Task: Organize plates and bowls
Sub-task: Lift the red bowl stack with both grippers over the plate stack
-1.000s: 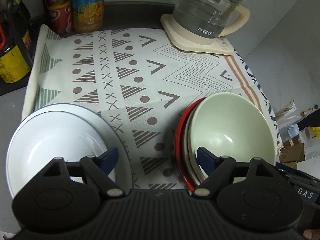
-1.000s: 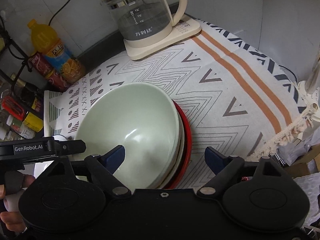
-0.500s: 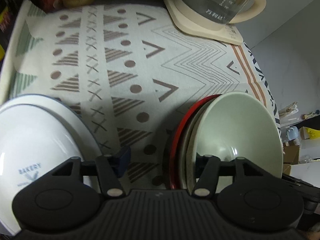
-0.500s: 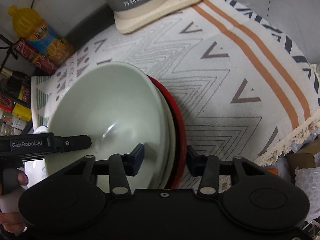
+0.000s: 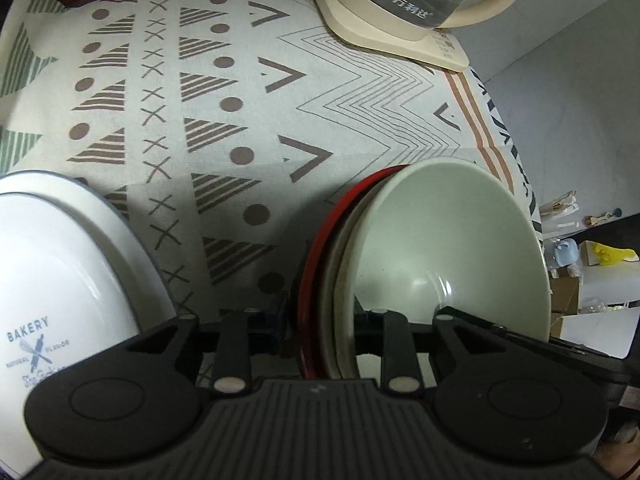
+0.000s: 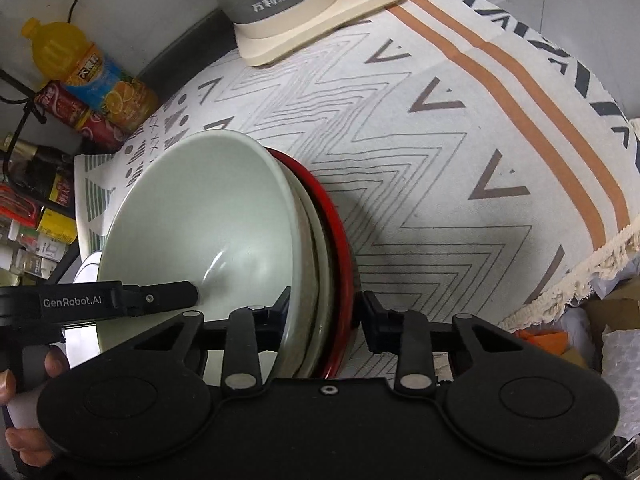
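Observation:
A pale green bowl (image 5: 452, 240) sits nested in a beige dish and a red plate (image 5: 320, 240); the stack is tilted. My left gripper (image 5: 320, 320) is shut on the stack's left rim, one finger outside the red plate, one inside the green bowl. My right gripper (image 6: 324, 312) is shut on the stack's right rim, seen in the right wrist view around the green bowl (image 6: 200, 220) and red plate (image 6: 340, 240). A white bowl printed "BAKERY" (image 5: 60, 280) sits on a white plate at the left.
A patterned cloth (image 5: 240, 100) covers the counter. A glass kettle on a cream base (image 5: 400, 12) stands at the back. Drink bottles and cans (image 6: 92, 76) stand at the back left. The cloth's fringed edge (image 6: 580, 272) hangs at the right.
Both grippers moved in and closed from open onto opposite rims of the bowl-and-plate stack. The stack now appears tilted.

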Demonstrator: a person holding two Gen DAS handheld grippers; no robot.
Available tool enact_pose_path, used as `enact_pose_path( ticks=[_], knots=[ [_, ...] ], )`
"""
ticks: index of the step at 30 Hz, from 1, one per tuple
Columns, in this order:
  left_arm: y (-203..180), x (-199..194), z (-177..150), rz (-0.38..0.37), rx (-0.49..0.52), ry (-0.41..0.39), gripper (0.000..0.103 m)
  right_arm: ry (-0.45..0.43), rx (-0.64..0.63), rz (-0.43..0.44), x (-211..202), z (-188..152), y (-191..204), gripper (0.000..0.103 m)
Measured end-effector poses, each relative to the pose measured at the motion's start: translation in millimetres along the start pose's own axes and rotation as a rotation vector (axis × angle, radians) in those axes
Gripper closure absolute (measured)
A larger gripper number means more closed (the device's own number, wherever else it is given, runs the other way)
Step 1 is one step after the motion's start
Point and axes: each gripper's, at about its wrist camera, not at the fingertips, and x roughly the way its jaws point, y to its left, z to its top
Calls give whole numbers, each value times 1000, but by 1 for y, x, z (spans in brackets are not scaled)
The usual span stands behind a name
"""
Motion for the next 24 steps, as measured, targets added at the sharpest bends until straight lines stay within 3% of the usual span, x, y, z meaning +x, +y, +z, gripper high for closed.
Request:
enact_pose_path(
  ticks=[24],
  knots=[
    [35, -84, -18, 2, -67, -170, 77, -97, -122, 83, -31, 0, 78, 70]
  ],
)
